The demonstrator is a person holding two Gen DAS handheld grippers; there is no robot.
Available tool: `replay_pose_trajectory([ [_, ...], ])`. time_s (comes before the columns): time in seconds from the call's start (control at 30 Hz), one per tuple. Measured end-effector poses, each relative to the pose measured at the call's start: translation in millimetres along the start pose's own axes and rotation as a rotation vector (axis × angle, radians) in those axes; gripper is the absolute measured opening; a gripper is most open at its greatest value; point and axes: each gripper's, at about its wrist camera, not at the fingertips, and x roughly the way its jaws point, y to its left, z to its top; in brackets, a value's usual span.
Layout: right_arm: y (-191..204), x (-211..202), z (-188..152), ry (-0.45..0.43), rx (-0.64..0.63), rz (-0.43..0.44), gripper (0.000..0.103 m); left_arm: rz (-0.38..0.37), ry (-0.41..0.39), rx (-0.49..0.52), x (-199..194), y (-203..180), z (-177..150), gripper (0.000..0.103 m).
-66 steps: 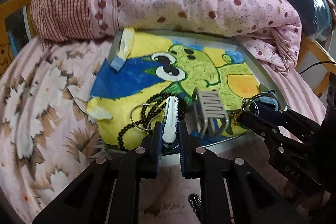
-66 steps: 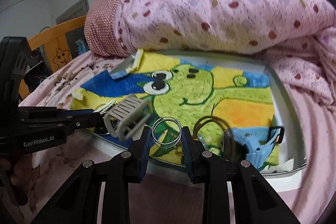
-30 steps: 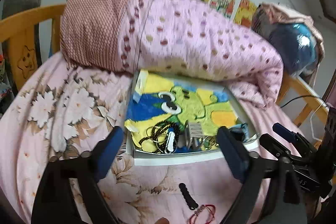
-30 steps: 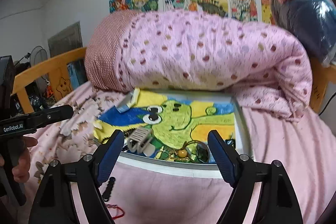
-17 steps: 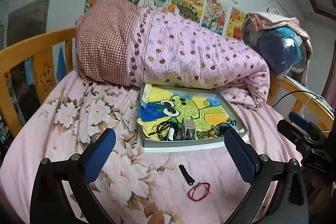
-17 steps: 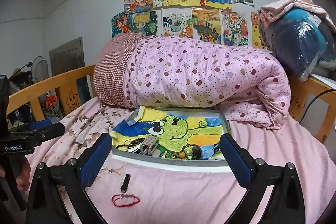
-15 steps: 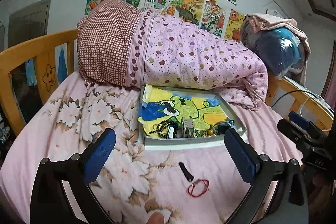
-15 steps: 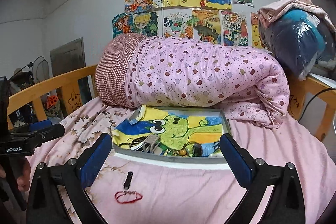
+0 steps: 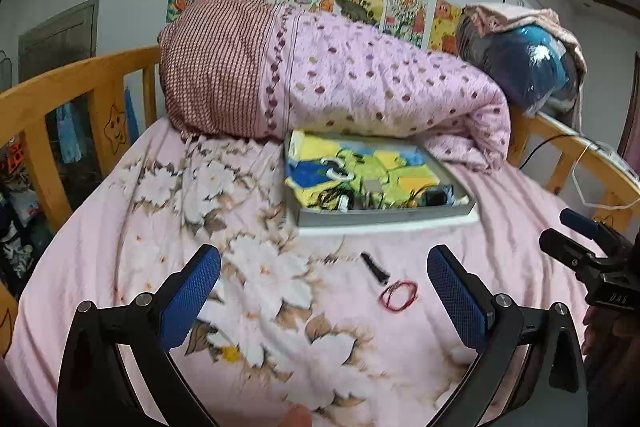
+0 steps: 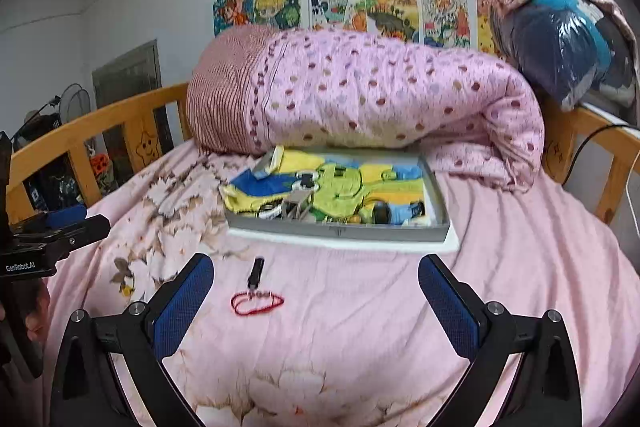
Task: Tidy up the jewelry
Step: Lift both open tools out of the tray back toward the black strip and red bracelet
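A grey tray (image 9: 384, 218) (image 10: 340, 230) lined with a cartoon drawing lies mid-bed and holds several pieces: beads, rings, hair clips. On the sheet in front of it lie a black clip (image 9: 374, 267) (image 10: 256, 271) and a red string bracelet (image 9: 398, 295) (image 10: 257, 302). My left gripper (image 9: 324, 291) stands wide open and empty, well back from the tray. My right gripper (image 10: 316, 295) is also wide open and empty, with the bracelet lying on the sheet just ahead between its fingers. Each gripper shows at the edge of the other's view (image 9: 588, 255) (image 10: 48, 235).
A rolled pink quilt (image 9: 360, 91) (image 10: 380, 95) lies behind the tray. Wooden bed rails (image 9: 60, 99) (image 10: 600, 155) run along both sides. A blue bundle in plastic (image 9: 532, 67) sits at the back right. Drawings cover the wall.
Both grippers have pulled back from the tray, which now looks smaller and farther. Their jaws have spread a little wider. The black clip and red bracelet have come into view on the sheet.
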Motion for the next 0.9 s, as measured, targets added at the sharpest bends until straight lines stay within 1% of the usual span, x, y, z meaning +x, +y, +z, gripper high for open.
replay_pose_trajectory([
  [0.23,-1,12,-17,0.062,0.005,0.009,0.103,0.023,0.078,0.013,8,3,-25,0.101],
  [0.43,-8,20,-25,0.096,0.025,0.012,0.103,0.037,0.136,0.002,16,5,-39,0.101],
  [0.57,-12,26,-30,0.122,0.03,0.01,0.103,0.044,0.158,0.006,22,5,-43,0.101],
  [0.73,-13,39,-38,0.194,0.018,-0.011,0.103,0.043,0.187,0.008,31,4,-45,0.101],
  [0.9,-15,53,-48,0.251,0.015,-0.008,0.103,0.044,0.232,0.005,43,5,-46,0.101],
])
